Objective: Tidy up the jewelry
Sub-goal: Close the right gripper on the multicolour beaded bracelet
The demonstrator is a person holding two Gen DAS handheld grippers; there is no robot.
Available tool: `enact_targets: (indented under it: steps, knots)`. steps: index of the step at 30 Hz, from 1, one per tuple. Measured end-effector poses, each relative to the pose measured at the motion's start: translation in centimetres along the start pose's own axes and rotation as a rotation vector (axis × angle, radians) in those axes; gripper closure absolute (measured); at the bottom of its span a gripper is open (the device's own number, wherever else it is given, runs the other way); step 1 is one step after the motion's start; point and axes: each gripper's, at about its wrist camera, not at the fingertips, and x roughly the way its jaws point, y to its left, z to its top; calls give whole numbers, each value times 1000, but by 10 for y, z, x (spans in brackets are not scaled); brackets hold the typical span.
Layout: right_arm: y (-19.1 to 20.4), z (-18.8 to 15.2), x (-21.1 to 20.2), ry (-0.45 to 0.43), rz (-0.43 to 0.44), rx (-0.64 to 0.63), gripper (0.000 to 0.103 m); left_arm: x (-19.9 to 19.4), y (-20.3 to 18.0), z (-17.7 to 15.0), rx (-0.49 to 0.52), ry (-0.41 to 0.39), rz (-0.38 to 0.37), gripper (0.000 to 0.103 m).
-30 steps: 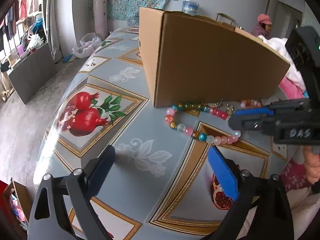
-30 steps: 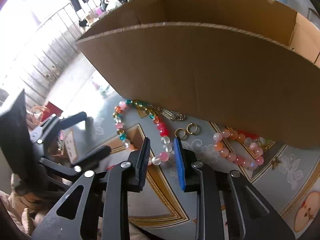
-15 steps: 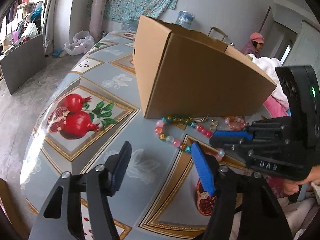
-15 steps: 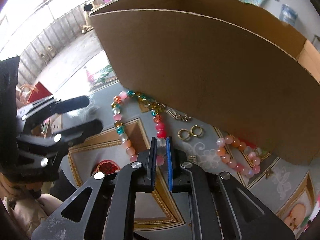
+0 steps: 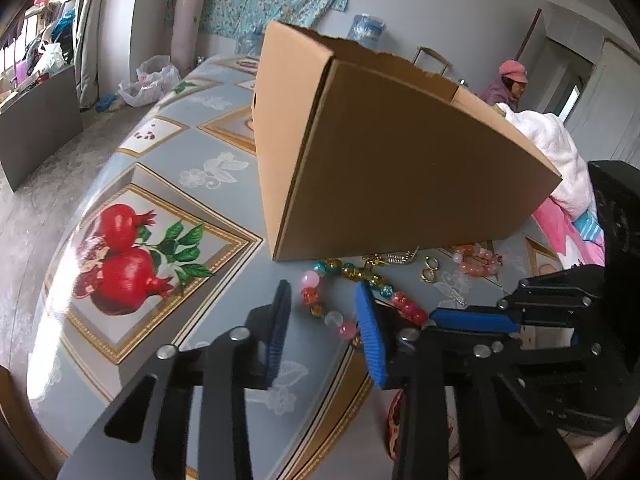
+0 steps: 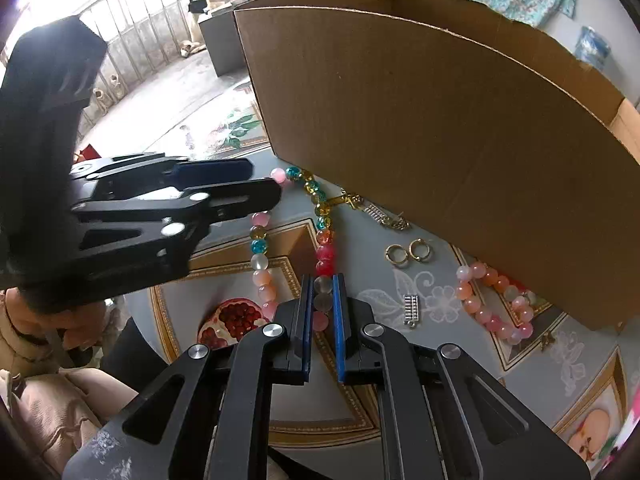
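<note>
The multicoloured bead necklace (image 6: 288,236) lies in a loop on the patterned worktop (image 5: 188,264), just in front of the near wall of the open cardboard box (image 5: 400,168). Its near end now sits between the blue pads of the right claw (image 6: 322,312): a second ago that claw stood apart above the beads, and it has since drawn in until the pads press a pale bead on each side, so it is clamped on the strand. The left claw (image 5: 322,320) has just been closing too, from wide apart to about a bead's clearance on either side; the far-left run of the necklace lies between its fingers, but the pads are not yet touching any bead, so it is narrowed but not gripping. That reads as a two-point pickup being set up, with one end secured and the other about to be. Still on the worktop beside the box are a pair of gold hoop earrings (image 6: 406,251), a pink and orange bead bracelet (image 6: 496,304) and a small silver clip (image 6: 412,310), so most of the sorting seems yet to be done.
</note>
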Motion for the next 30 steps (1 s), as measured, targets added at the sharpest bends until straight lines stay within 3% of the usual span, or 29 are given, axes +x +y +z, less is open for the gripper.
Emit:
enact_targets:
  steps: [6,10,30]
  knots:
    - [-6,-3,-2,-5,16,18,95,10,-8,5,39,16,47,89]
    - [-13,-3,-3,-9,22,29,95,11,-11,4,68,16,62,94]
    - [-33,-3,-9,-11,26,59,95,13,-30,0,138,86,121,92]
